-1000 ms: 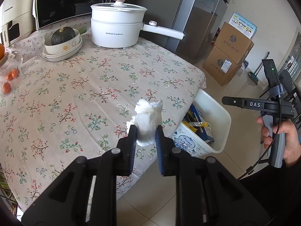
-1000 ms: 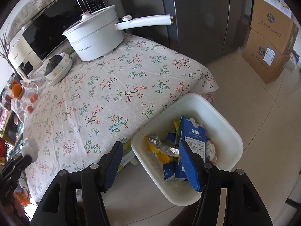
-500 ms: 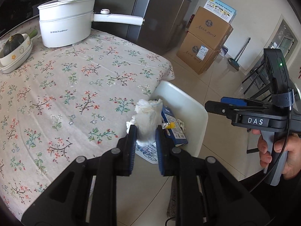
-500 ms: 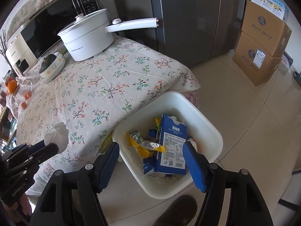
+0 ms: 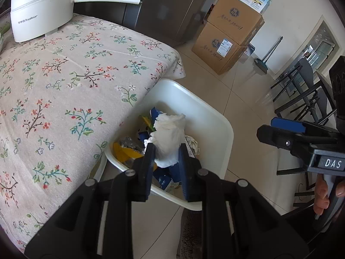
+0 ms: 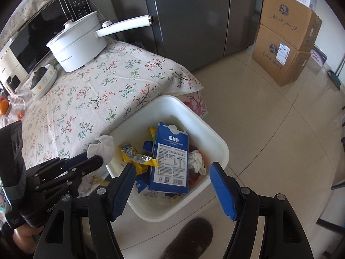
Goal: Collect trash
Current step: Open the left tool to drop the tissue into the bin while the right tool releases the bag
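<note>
My left gripper (image 5: 166, 151) is shut on a crumpled white paper tissue (image 5: 169, 138) and holds it over the near rim of the white trash bin (image 5: 224, 127) on the floor beside the table. In the right wrist view the tissue (image 6: 103, 147) hangs at the bin's left edge (image 6: 217, 140). The bin holds a blue carton (image 6: 170, 157), yellow and foil wrappers (image 6: 138, 158) and a crumpled paper (image 6: 196, 159). My right gripper (image 6: 172, 170) is open and empty above the bin's near side; it shows at the right of the left wrist view (image 5: 280, 133).
The table with a floral cloth (image 5: 64, 82) borders the bin on the left. A white electric pot (image 6: 77, 43), a bowl with a squash (image 6: 43, 78) and a microwave (image 6: 38, 34) stand at its back. Cardboard boxes (image 6: 286, 41), a fridge (image 6: 194, 17) and chairs (image 5: 301, 90) surround the floor.
My left gripper has carried the tissue from above the table's edge rightwards to over the bin. My right gripper has stayed open above the bin and closed in slightly.
</note>
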Action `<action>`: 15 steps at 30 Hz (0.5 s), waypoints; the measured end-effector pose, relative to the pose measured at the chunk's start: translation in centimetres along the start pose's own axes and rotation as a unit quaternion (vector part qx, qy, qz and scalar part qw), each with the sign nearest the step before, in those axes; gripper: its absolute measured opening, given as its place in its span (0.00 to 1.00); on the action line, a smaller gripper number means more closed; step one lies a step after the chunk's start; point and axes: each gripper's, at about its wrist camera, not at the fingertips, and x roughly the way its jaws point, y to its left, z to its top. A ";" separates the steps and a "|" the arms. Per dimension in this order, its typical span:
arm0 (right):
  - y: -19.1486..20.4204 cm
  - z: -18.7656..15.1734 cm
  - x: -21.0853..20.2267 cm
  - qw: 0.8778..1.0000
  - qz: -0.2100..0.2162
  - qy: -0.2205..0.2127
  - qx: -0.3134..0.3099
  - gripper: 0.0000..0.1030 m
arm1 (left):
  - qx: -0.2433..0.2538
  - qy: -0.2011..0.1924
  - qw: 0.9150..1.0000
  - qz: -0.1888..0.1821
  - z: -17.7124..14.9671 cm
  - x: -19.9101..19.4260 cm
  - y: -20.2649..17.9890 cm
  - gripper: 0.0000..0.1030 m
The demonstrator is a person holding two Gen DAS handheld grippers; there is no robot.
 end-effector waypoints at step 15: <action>3.9 1.0 -2.6 0.999 0.014 -0.041 -0.017 0.71 | -0.045 -0.033 0.984 0.168 -1.6 -11.2 5.5 0.96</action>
